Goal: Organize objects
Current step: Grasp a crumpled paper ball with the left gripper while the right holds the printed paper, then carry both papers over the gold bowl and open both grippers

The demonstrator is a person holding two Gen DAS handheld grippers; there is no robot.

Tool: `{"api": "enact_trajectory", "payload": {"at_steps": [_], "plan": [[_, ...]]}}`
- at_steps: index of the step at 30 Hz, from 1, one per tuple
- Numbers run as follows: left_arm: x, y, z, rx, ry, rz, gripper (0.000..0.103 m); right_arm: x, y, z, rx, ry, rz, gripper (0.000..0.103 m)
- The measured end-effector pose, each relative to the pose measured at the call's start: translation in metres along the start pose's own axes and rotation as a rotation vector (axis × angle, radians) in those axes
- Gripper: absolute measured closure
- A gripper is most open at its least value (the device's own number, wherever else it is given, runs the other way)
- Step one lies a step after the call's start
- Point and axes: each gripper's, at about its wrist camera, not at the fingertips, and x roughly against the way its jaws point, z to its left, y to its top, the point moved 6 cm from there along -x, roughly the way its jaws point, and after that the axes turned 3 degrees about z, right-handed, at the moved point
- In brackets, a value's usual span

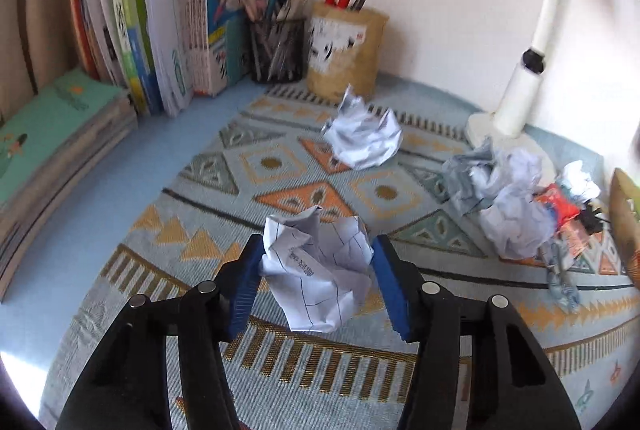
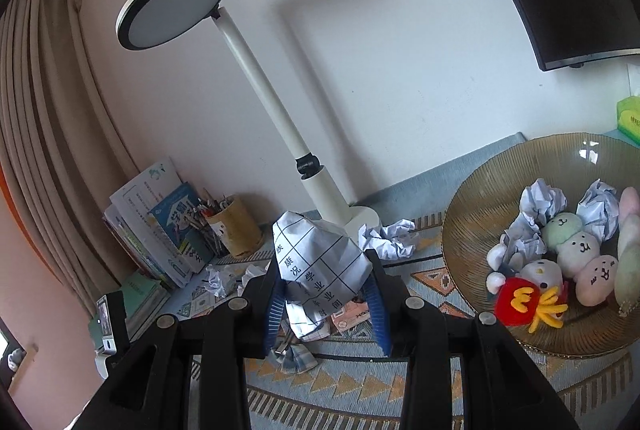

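Patterned blue-and-orange woven mat is littered with paper. Left gripper is clamped on a crumpled lined white paper ball, lower centre. Right gripper is clamped on a crumpled grid-printed paper wad, lifted. Likely step: collecting scraps. Next, carry to the ribbed amber glass bowl, at right, is probably required.

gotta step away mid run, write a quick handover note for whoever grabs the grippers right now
Left gripper: shut on a paper ball, held just over the patterned mat.
Right gripper: shut on a printed paper wad, lifted above the mat.
Done: a few paper balls already lie in the brown bowl with the plush toys.
Left: one loose paper ball mid-mat, a heap of crumpled paper by the lamp base, plus wrappers. The bowl is probably where both held wads go.
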Motion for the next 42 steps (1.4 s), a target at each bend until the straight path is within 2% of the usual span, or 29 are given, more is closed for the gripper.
{"api": "enact_trajectory", "payload": {"at_steps": [3, 14, 19, 24, 31, 35, 39, 41, 42], "plan": [[0.011, -0.003, 0.001, -0.005, -0.003, -0.040, 0.051, -0.002, -0.005, 0.000, 0.003, 0.000, 0.005, 0.067], [0.006, 0.001, 0.003, -0.004, 0.008, -0.068, 0.051, -0.004, -0.013, -0.007, -0.028, 0.006, 0.029, 0.067], [0.010, -0.001, -0.027, -0.009, -0.079, -0.057, 0.051, 0.005, 0.005, -0.016, -0.025, 0.001, 0.003, 0.067], [0.025, 0.013, -0.103, -0.079, -0.215, -0.074, 0.051, 0.026, 0.038, -0.049, -0.043, -0.060, -0.072, 0.067], [0.078, 0.038, -0.251, -0.235, -0.488, -0.151, 0.051, 0.064, 0.106, -0.095, -0.006, -0.171, -0.161, 0.067], [0.102, 0.034, -0.332, -0.330, -0.634, -0.168, 0.051, 0.081, 0.137, -0.111, 0.032, -0.216, -0.189, 0.067], [0.104, 0.019, -0.388, -0.401, -0.726, -0.139, 0.051, 0.081, 0.154, -0.126, 0.066, -0.266, -0.183, 0.067], [0.099, 0.007, -0.410, -0.464, -0.726, -0.128, 0.042, 0.077, 0.155, -0.135, 0.067, -0.285, -0.169, 0.063], [0.095, 0.000, -0.420, -0.498, -0.713, -0.125, 0.033, 0.071, 0.152, -0.141, 0.062, -0.299, -0.155, 0.055]]}}
